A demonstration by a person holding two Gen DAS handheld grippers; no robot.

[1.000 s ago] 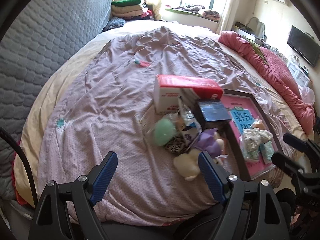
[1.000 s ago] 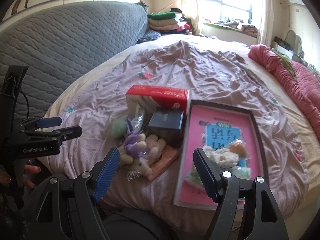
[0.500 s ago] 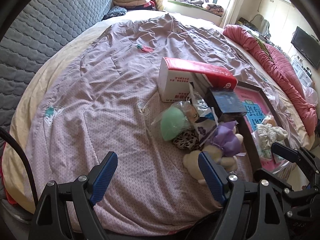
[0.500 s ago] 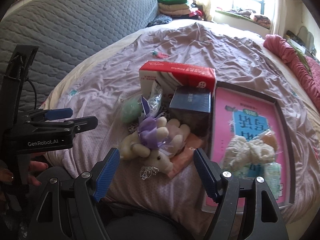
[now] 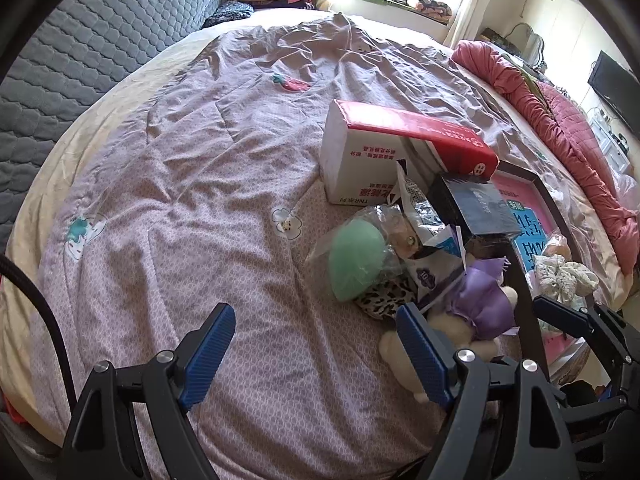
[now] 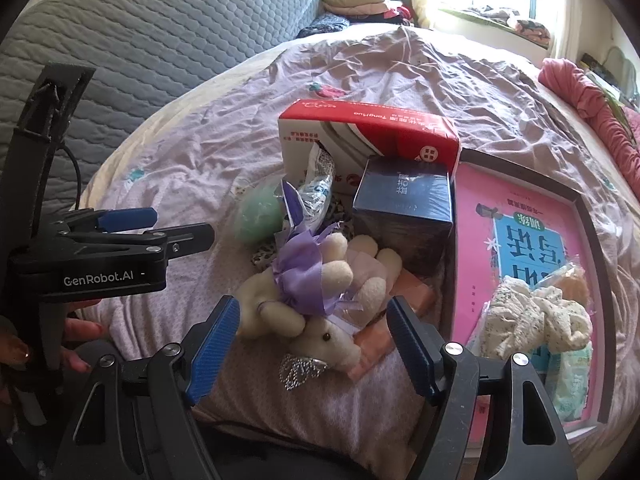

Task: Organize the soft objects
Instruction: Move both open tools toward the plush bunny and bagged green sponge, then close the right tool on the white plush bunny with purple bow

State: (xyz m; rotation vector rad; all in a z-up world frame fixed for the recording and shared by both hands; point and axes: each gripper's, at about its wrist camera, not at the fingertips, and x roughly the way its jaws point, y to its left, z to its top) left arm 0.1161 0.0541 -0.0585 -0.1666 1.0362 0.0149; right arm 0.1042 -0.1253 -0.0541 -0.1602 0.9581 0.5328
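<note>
over lilac bedspread (image 5: 192, 184): right gripper (image 6: 310, 350) tilted down, spread wide around plush toy (image 6: 308, 304) at lower centre, untouched; left gripper (image 5: 316, 356) tilted down, spread, empty, lower frame.

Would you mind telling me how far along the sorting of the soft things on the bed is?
Early on. Done: a lace scrunchie and small packets already lie in the pink-lined tray. In hand: nothing; the left gripper and right gripper are both open, the right framing the plush toy. Left: that toy, the bagged green sponge and the leopard-print piece.
</note>
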